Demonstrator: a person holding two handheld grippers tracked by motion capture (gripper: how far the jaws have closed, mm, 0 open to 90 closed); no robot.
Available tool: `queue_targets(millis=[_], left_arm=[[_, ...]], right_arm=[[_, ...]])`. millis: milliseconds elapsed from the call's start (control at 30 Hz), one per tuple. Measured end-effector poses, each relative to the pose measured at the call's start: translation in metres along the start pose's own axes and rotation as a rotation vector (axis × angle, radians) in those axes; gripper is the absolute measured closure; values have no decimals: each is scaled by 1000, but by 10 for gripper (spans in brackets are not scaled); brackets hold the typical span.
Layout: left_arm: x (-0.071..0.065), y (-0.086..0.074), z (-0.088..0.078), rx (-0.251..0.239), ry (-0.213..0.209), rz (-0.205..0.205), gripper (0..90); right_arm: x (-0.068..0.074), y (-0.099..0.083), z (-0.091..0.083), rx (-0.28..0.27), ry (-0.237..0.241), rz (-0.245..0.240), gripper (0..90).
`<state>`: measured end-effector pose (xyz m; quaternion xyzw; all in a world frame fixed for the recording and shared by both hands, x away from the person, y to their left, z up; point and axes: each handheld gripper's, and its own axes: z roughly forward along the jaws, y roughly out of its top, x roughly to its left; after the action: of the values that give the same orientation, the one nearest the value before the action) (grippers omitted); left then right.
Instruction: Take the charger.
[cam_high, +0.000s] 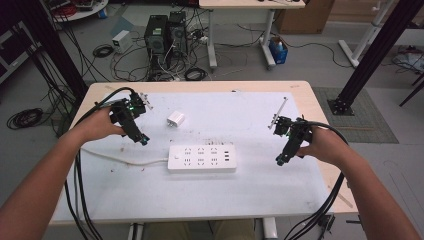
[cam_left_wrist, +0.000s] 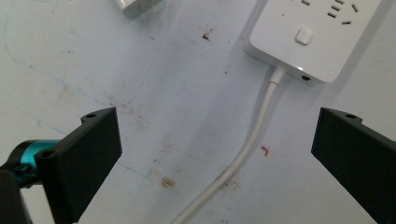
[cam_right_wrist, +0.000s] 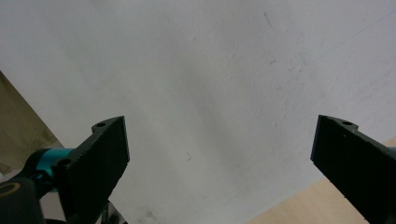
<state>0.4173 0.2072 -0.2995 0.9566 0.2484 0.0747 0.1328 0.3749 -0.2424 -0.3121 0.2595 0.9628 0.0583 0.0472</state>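
A white power strip (cam_high: 202, 158) lies in the middle of the white mat, its white cord (cam_high: 120, 159) trailing off to the left. A small white charger plug (cam_high: 175, 119) lies behind it, apart from it. My left gripper (cam_high: 141, 139) hovers left of the strip, open and empty. Its own view looks down on the strip's switch end (cam_left_wrist: 317, 37), the cord (cam_left_wrist: 252, 140) and a corner of the charger (cam_left_wrist: 136, 7), with the jaws wide apart. My right gripper (cam_high: 281, 159) hangs to the right of the strip, open over bare mat (cam_right_wrist: 210, 93).
The mat (cam_high: 250, 190) covers most of a wooden table (cam_high: 320, 100), with wood showing at the edges. Black cables (cam_high: 80, 185) trail from both grippers over the near edge. Beyond the table stand computer towers (cam_high: 165, 32), loose wiring and black frame posts (cam_high: 370, 55).
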Motion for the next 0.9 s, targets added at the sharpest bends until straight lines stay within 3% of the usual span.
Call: queue_targets(millis=[133,267,367,400,500,567,600,633,767,900], left_arm=[[6,5,-1,-26,17,-52,17],[12,14,-2,-65,34,-129,17],[14,20,0,-82,55,-155,17],[17,27,3,-92,62,-190,17],[22,38,10,-96,81,-223,17],[22,38,10,-96,81,-223,17],[25,46,16,-114,94,-257,17],[25,46,16,-114,94,-257,17],[37,59,34,-158,104,-320,16],[48,66,52,-155,95,-345,17]], right_arm=[[-3,-1,0,-17,8,0,36],[-4,-1,0,-28,7,7,37],[-5,-2,0,-38,10,11,37],[-6,-2,0,-38,3,17,36],[-8,-2,1,-57,12,23,36],[-9,-3,3,-69,17,24,36],[-9,-3,3,-69,17,24,37],[-9,-3,3,-69,17,24,37],[-6,-3,4,-72,18,29,37],[-6,-5,3,-82,14,21,37]])
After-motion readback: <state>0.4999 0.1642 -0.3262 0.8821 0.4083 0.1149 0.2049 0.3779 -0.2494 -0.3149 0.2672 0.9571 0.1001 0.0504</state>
